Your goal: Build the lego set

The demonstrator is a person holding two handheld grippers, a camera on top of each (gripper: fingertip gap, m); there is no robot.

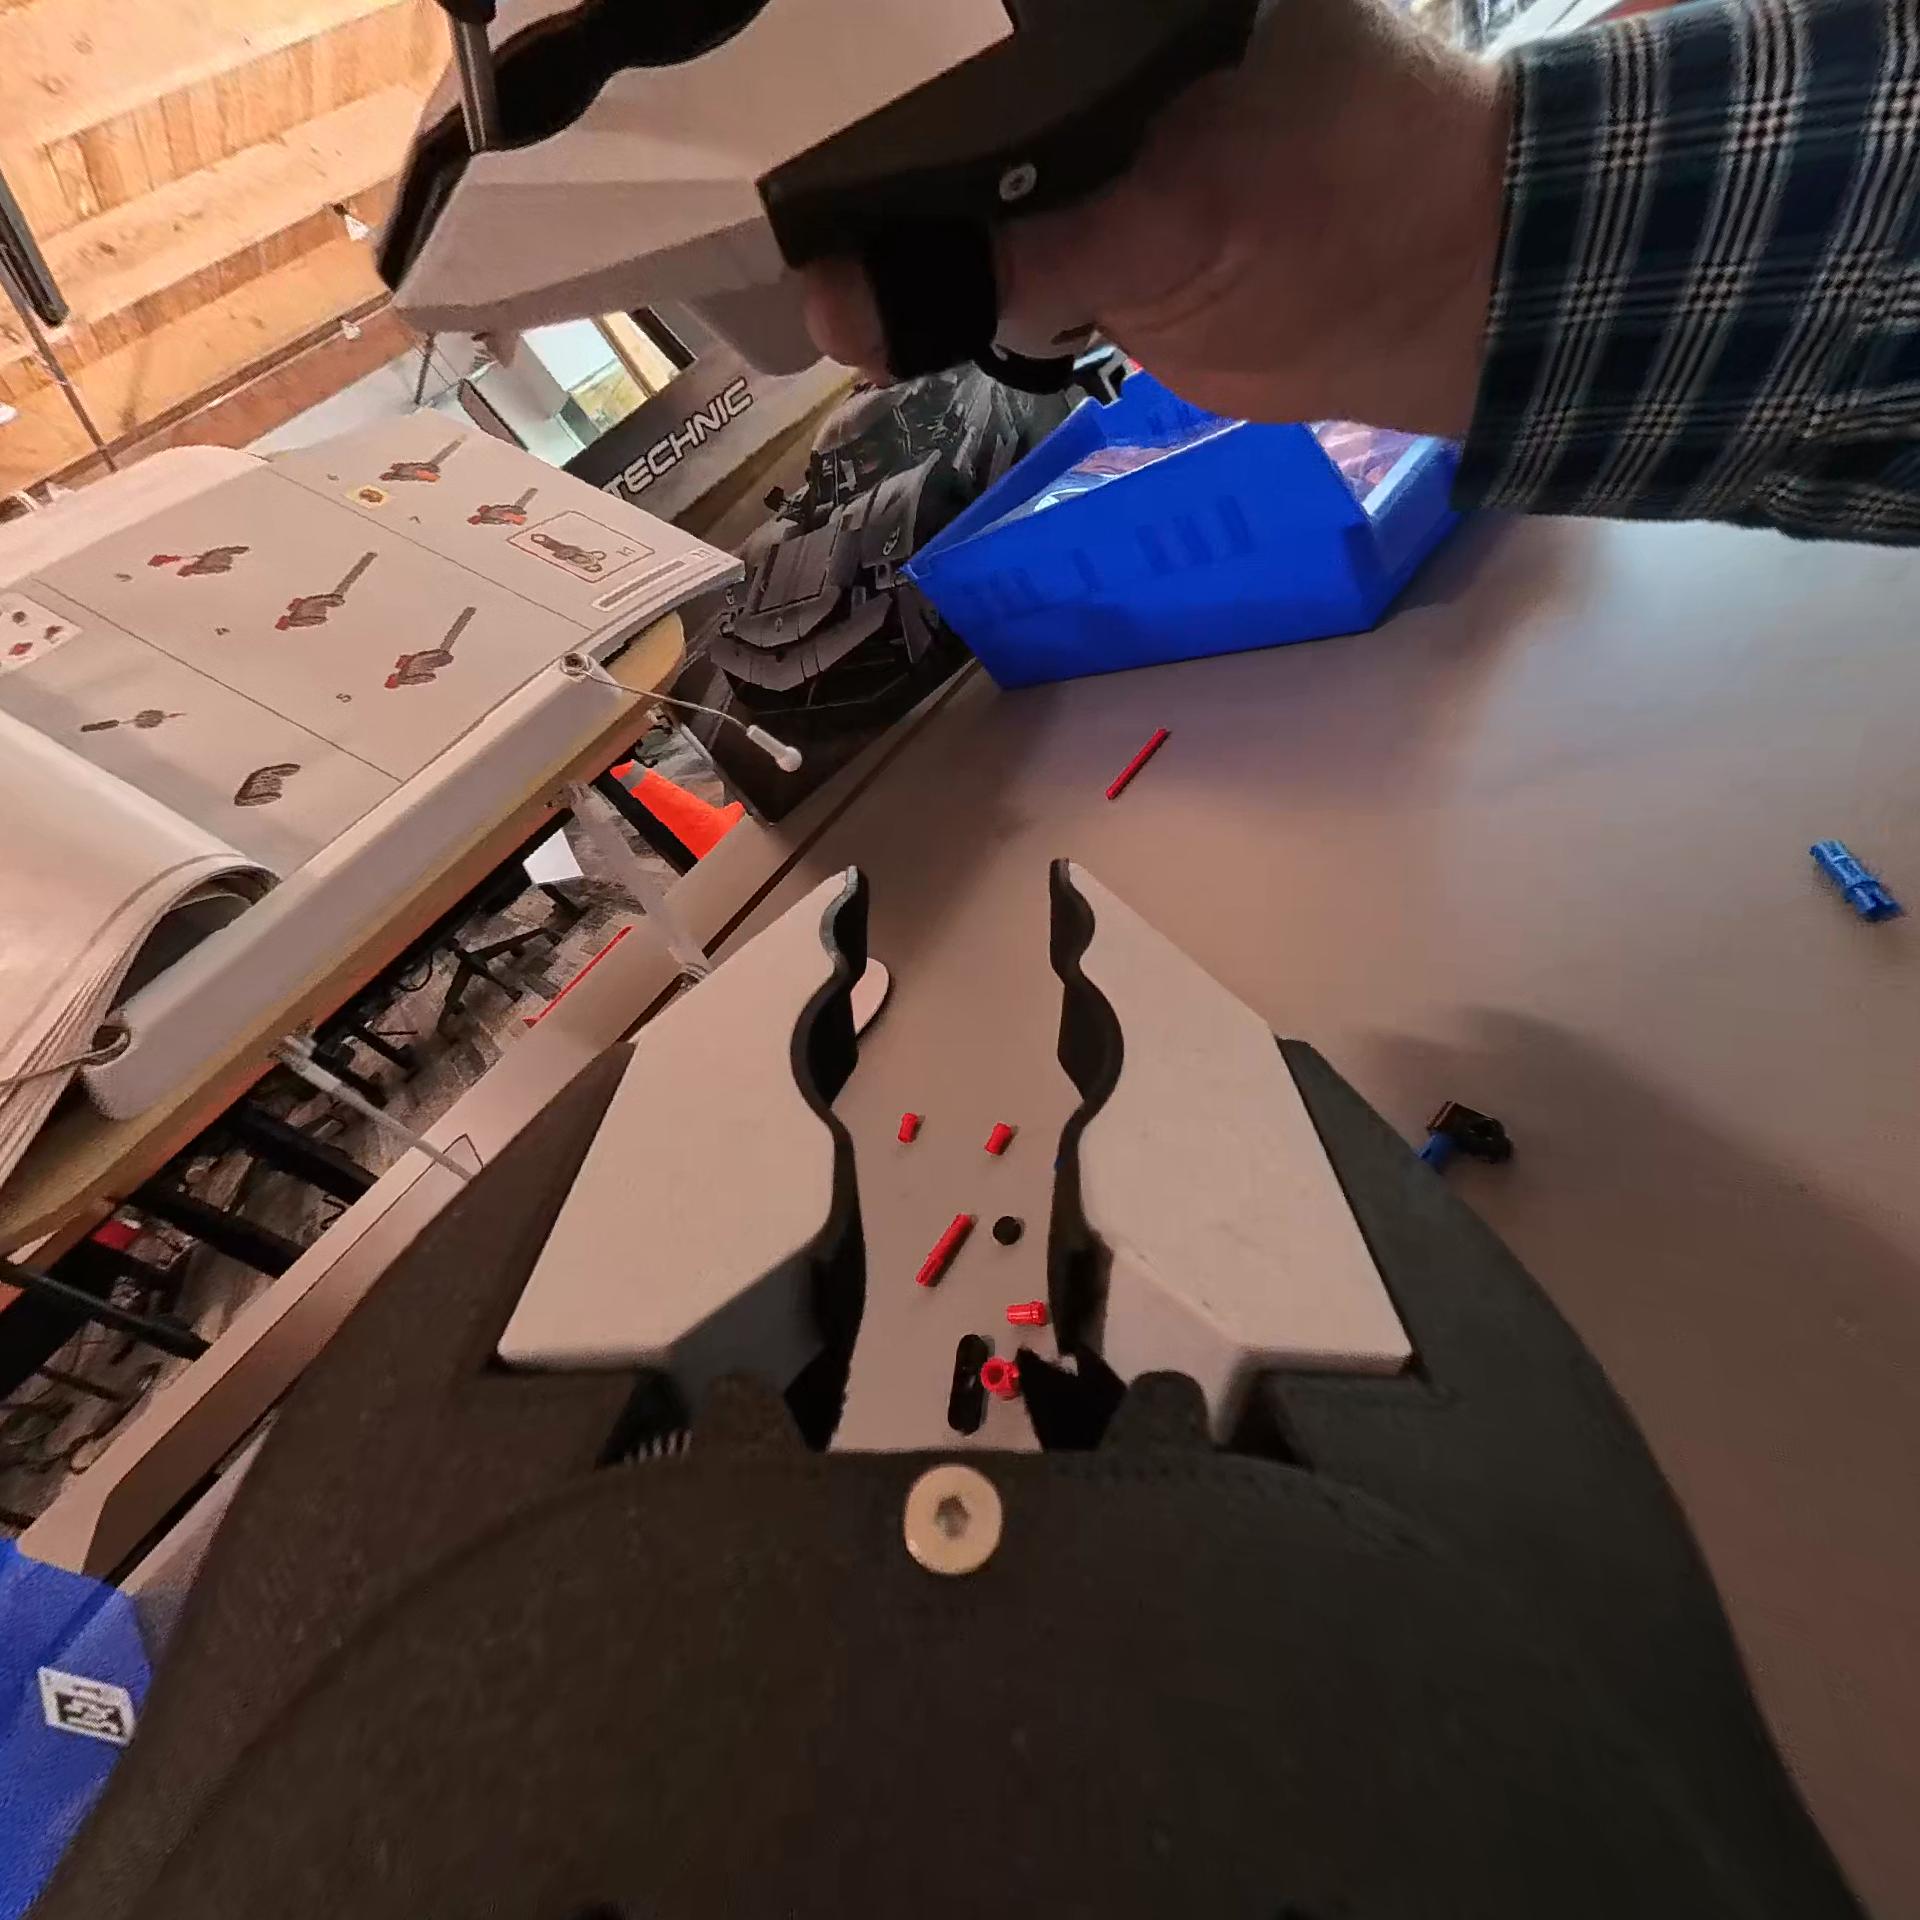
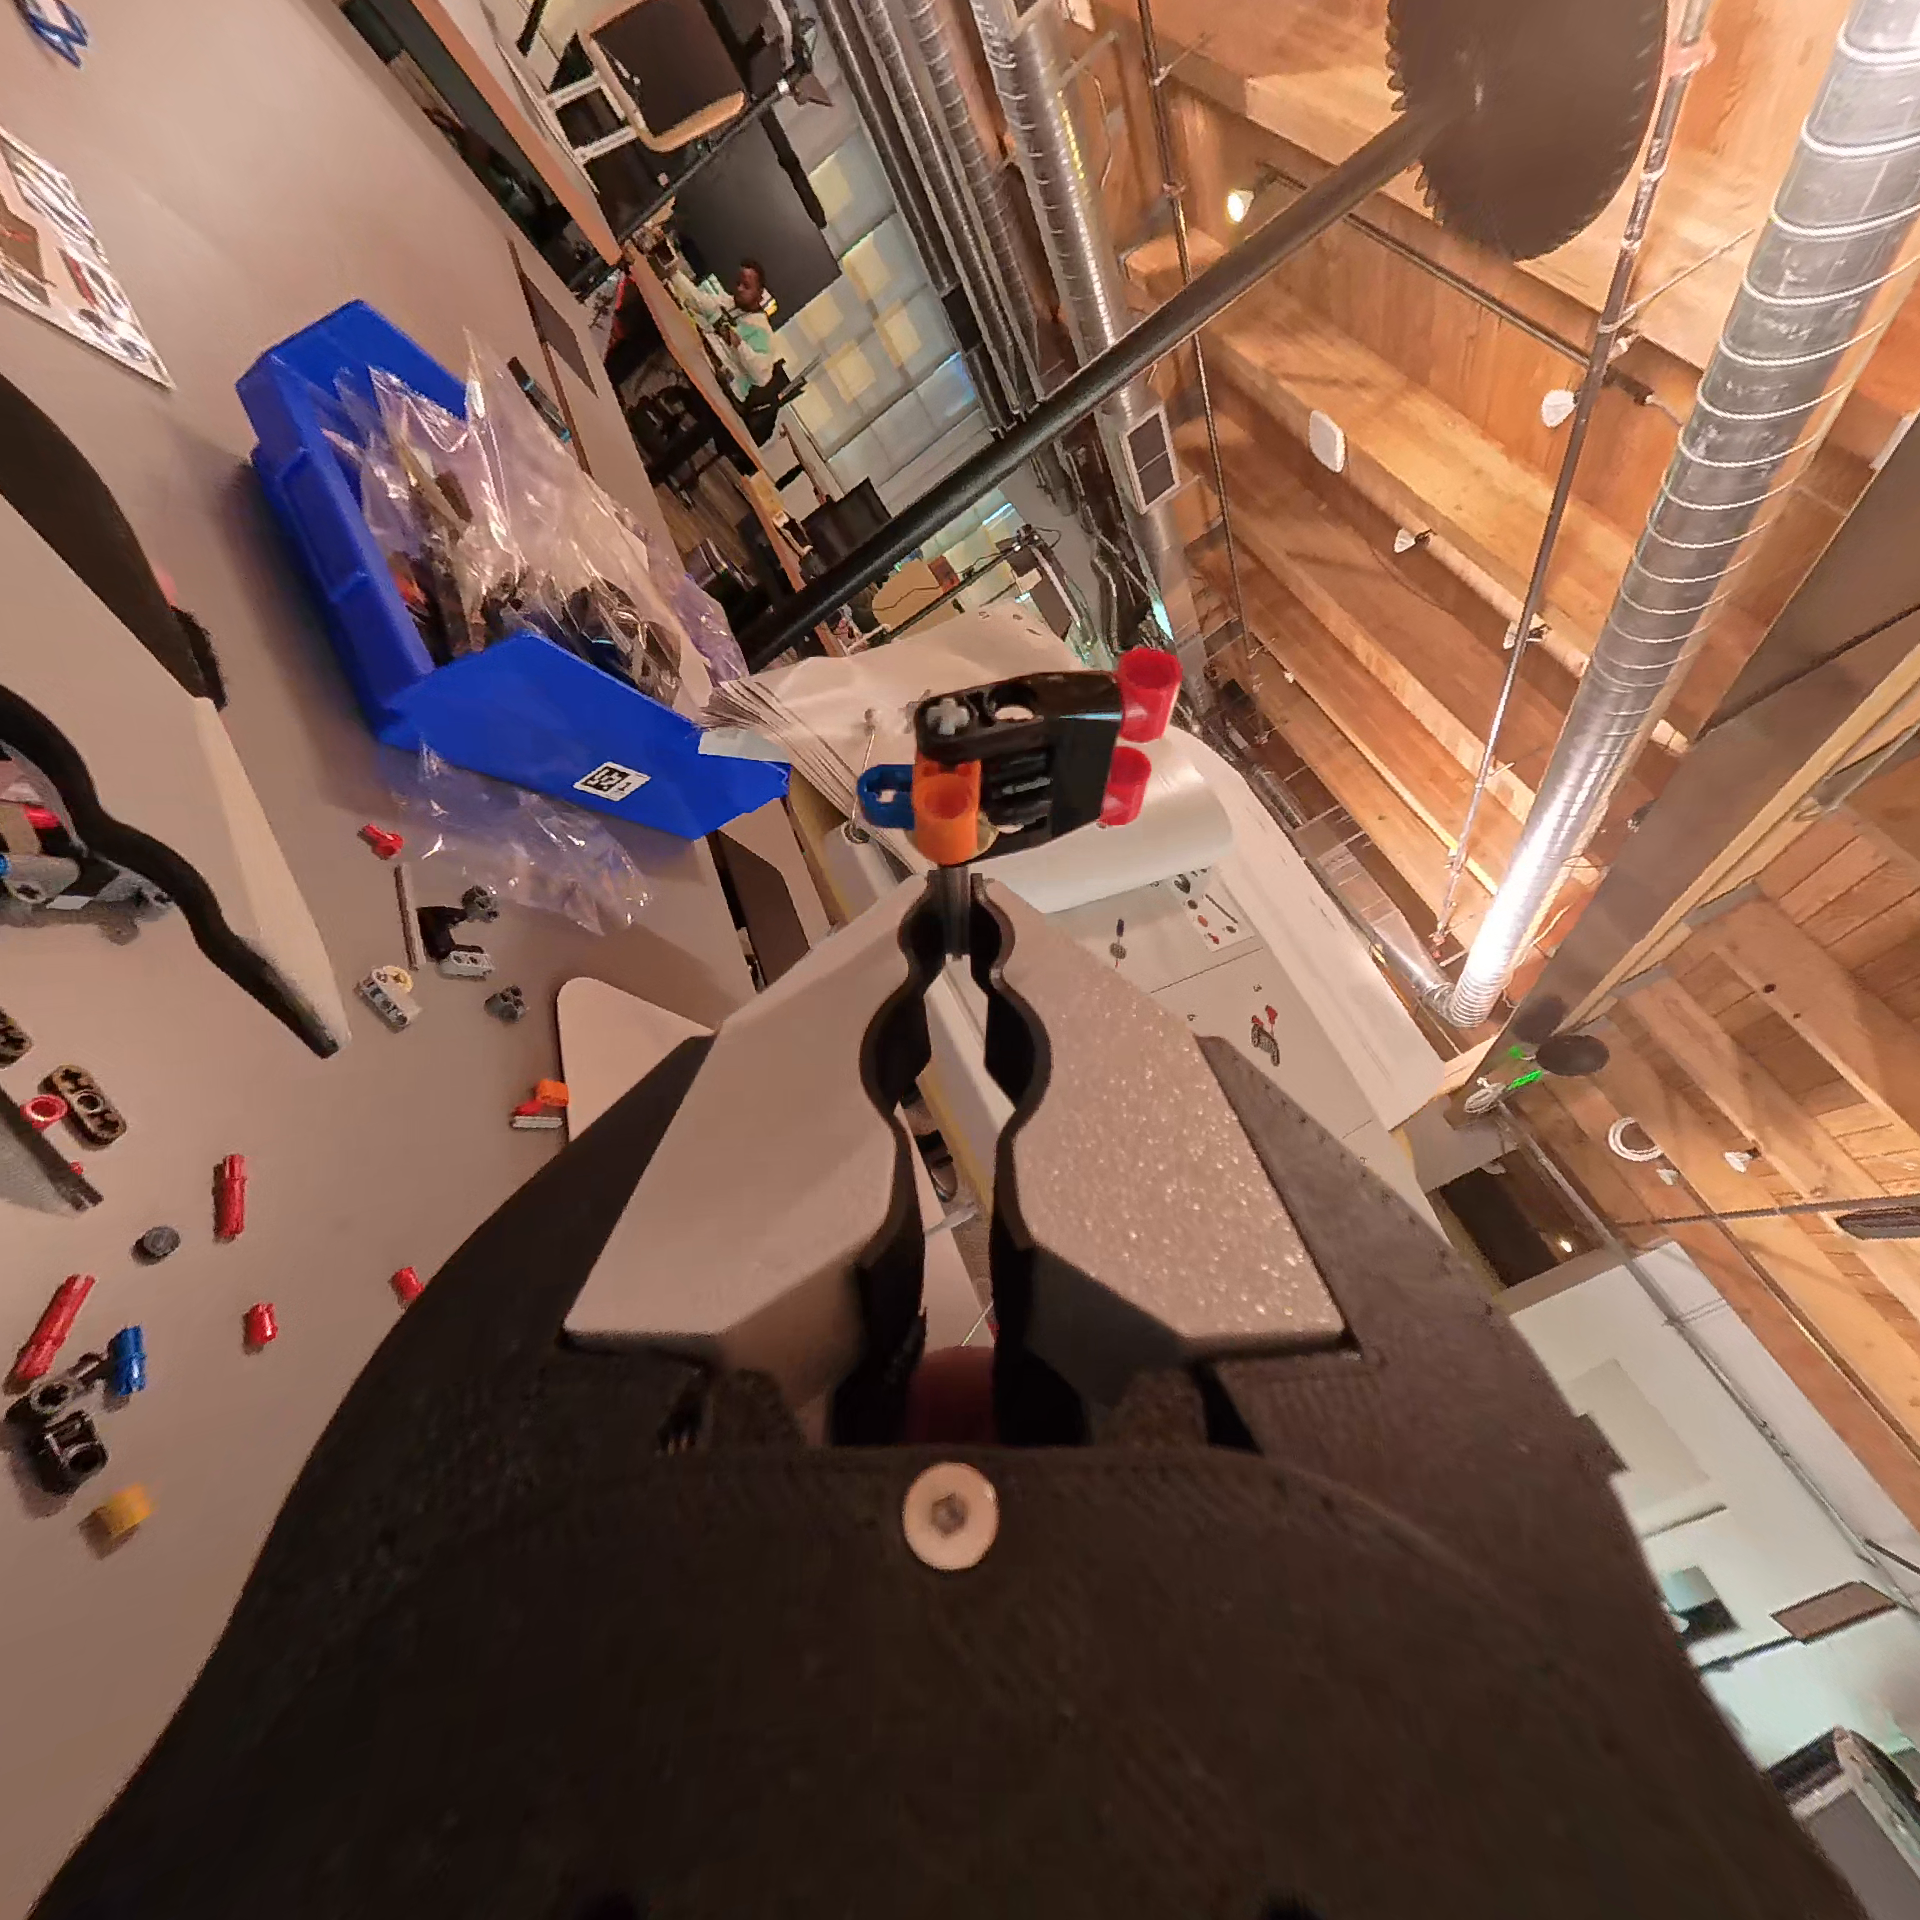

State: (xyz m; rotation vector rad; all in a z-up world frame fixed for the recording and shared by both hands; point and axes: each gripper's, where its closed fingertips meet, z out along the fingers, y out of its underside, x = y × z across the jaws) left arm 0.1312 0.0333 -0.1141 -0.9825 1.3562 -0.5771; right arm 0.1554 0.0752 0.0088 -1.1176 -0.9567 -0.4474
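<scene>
My right gripper (image 2: 958, 896) is shut on the thin dark axle of a small assembly (image 2: 1029, 753) of black, orange, red and blue parts, held up in the air. It also shows at the top of the left wrist view (image 1: 665, 177), held by a hand. My left gripper (image 1: 961, 883) is open, low over the grey table (image 1: 1455, 831). Between its fingers lie small red pins (image 1: 997, 1138), a short red axle (image 1: 943, 1250) and a round black piece (image 1: 1006, 1231). In the right wrist view the left gripper (image 2: 265, 862) stands open around a grey sub-assembly (image 2: 62, 878).
A blue bin (image 2: 520, 717) with plastic bags of parts stands at the back, also in the left wrist view (image 1: 1174, 561). The open instruction booklet (image 1: 312, 623) lies to the left. Loose parts are scattered: a red axle (image 1: 1136, 764), a blue pin (image 1: 1855, 881), a yellow piece (image 2: 120, 1512). The gap from one gripper's tips to the other's is roughly 12 cm.
</scene>
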